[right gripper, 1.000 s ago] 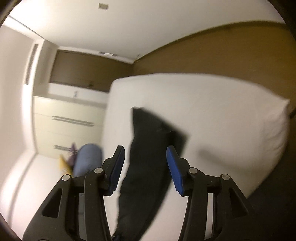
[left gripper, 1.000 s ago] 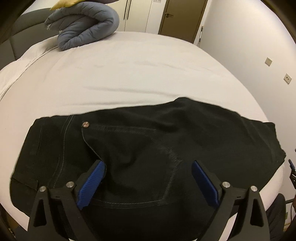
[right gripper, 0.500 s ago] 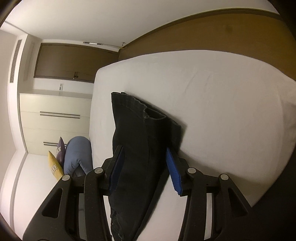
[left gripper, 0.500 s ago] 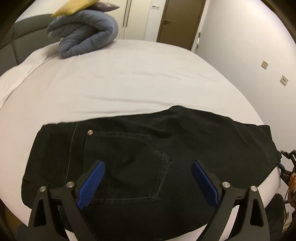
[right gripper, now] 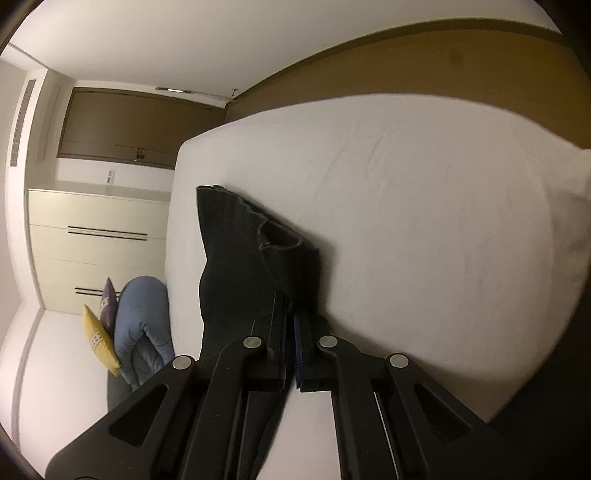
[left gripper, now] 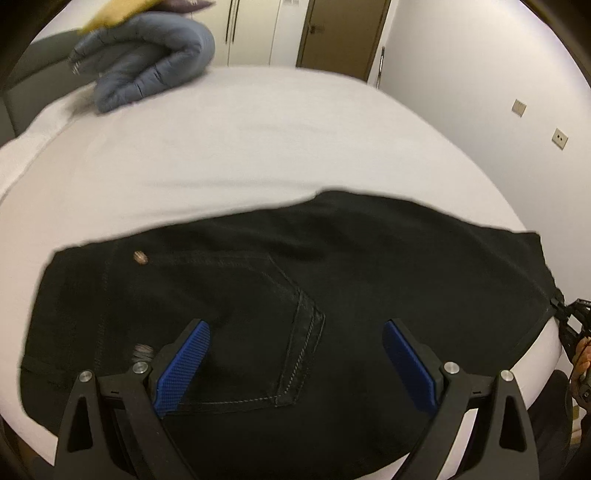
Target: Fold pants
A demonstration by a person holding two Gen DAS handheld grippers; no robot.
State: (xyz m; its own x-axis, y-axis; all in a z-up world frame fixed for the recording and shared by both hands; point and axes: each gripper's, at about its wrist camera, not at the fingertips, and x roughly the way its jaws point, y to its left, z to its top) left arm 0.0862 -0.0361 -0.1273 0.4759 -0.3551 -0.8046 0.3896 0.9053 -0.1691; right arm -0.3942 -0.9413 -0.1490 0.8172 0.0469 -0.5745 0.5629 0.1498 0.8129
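Note:
Black pants (left gripper: 332, 266) lie folded lengthwise across the near side of the white bed (left gripper: 258, 147), waistband to the left and back pocket facing up. My left gripper (left gripper: 295, 325) hovers open over the pocket, with nothing pressed between its blue pads. In the right wrist view my right gripper (right gripper: 290, 317) is shut on the near end of the pants (right gripper: 236, 258), dark fabric pinched between its pads. The left wrist view shows that right gripper (left gripper: 570, 321) at the pants' right end, by the bed's corner.
A rolled blue-grey duvet (left gripper: 147, 62) and a yellow cushion (right gripper: 96, 339) sit at the head of the bed. White sheet (right gripper: 424, 240) stretches beyond the pants. A wardrobe (right gripper: 92, 240), a door (left gripper: 340, 33) and a wall with sockets (left gripper: 519, 107) stand around. A hand (left gripper: 583, 354) shows at the right edge.
My right gripper moved in over the pants' end and its jaws closed on the fabric. The left gripper stayed open and drew back a little along the pants.

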